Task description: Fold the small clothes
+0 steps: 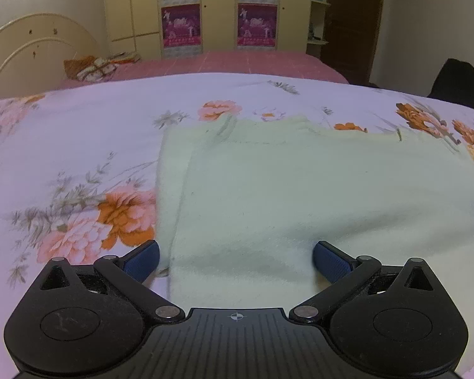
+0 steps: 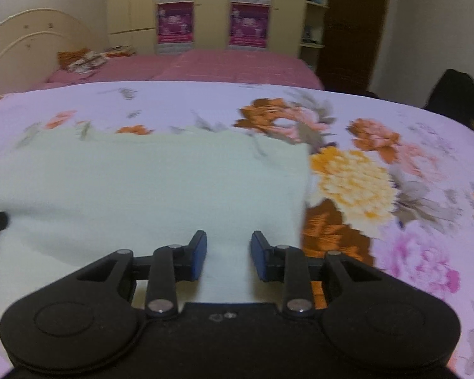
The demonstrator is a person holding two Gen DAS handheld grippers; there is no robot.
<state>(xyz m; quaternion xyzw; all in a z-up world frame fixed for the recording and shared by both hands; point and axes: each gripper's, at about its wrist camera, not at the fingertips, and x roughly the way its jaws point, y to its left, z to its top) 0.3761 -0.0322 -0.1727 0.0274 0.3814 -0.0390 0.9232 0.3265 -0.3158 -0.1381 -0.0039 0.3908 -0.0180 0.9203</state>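
Left wrist view: left gripper (image 1: pixel 236 260) jaws spread wide, nothing clamped; blue pads (image 1: pixel 143 260) sit over the near left part of the pale green cloth (image 1: pixel 300 195). Cloth lies flat on the floral bedsheet (image 1: pixel 63 145), folded layer visible along its left edge; its right side runs out of frame. Small dark tip at far right edge, too cut off to identify. Behind: pink bed (image 1: pixel 237 61), cream headboard (image 1: pixel 31 41), yellow wardrobe (image 1: pixel 132 3) with magenta posters (image 1: pixel 180 25), dark object (image 1: pixel 456 82) at right.

Right wrist view: motion-blurred. Right gripper (image 2: pixel 229 257) jaws partly apart over the cloth (image 2: pixel 142 189) near its right edge, fabric seen between the pads (image 2: pixel 199 255); can't tell if they pinch it. Dark arm at left edge, cropped
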